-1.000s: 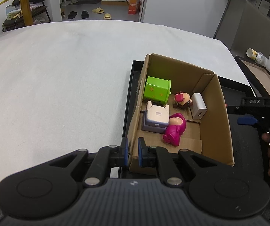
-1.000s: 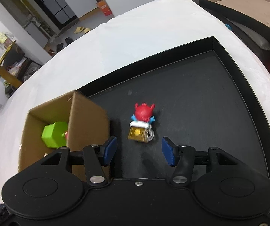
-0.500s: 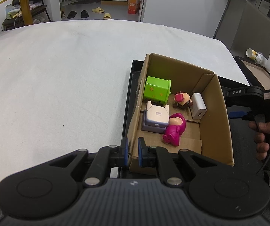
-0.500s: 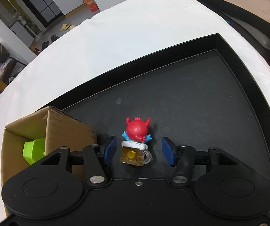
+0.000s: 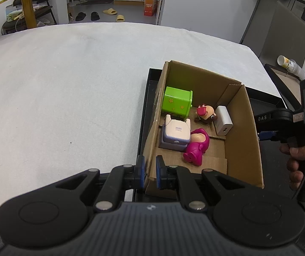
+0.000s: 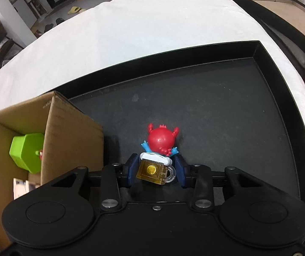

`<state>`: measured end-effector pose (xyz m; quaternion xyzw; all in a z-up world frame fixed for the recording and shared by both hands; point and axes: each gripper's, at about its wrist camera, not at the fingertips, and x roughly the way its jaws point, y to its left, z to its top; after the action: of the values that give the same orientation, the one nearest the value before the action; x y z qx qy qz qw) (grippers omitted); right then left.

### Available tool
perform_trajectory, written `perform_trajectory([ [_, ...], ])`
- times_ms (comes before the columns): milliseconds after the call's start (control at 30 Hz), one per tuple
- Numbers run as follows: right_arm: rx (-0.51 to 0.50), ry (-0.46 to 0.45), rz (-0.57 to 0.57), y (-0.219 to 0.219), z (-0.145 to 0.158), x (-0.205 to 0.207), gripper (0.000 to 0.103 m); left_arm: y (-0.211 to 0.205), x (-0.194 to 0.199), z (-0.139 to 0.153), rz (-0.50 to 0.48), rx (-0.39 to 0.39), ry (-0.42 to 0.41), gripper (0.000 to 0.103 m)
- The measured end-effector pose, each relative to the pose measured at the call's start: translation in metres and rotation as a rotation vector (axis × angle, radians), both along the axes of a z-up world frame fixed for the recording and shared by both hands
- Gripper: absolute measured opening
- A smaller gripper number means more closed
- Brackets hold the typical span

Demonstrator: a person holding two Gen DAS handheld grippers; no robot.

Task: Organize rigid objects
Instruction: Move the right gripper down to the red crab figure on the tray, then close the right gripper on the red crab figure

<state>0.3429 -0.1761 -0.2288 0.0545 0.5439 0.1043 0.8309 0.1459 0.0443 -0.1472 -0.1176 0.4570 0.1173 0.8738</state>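
A cardboard box [image 5: 244,128] stands in a black tray [image 6: 227,111]. It holds a green cube [image 5: 177,101], a white and lilac case [image 5: 175,133], a magenta figure [image 5: 197,147], a small brown figure [image 5: 205,114] and a white charger [image 5: 223,120]. My left gripper [image 5: 150,173] is shut on the box's near left wall. A red crab toy on a yellow mug [image 6: 157,157] lies on the tray floor. My right gripper [image 6: 157,170] has its jaws closed in around the mug; contact is unclear.
The tray sits on a white table [image 5: 67,85]. The box's right wall [image 6: 71,134] stands just left of the right gripper. A second tray [image 6: 280,6] and a paper cup [image 5: 288,64] lie beyond the table's right edge.
My right gripper has moved forward over the crab toy and its jaws have narrowed around the mug. My left gripper has not moved.
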Motion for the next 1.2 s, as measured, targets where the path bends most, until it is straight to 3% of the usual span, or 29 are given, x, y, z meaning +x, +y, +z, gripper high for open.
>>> perform_trajectory([
  [567, -0.044, 0.084, 0.076, -0.026, 0.001, -0.032, 0.037, 0.000, 0.000, 0.001, 0.000, -0.003, -0.001, 0.010],
  [1000, -0.119, 0.123, 0.195, -0.032, 0.002, -0.049, 0.039, 0.001, 0.000, 0.004, 0.002, -0.006, -0.004, 0.010],
  [1100, -0.117, 0.119, 0.188, -0.032, 0.008, -0.046, 0.044, 0.001, 0.000, 0.004, 0.002, -0.007, -0.005, 0.010],
  [1200, -0.095, 0.124, 0.122, -0.035, 0.008, -0.039, 0.055, 0.001, 0.000, 0.005, 0.000, -0.008, -0.006, 0.010],
])
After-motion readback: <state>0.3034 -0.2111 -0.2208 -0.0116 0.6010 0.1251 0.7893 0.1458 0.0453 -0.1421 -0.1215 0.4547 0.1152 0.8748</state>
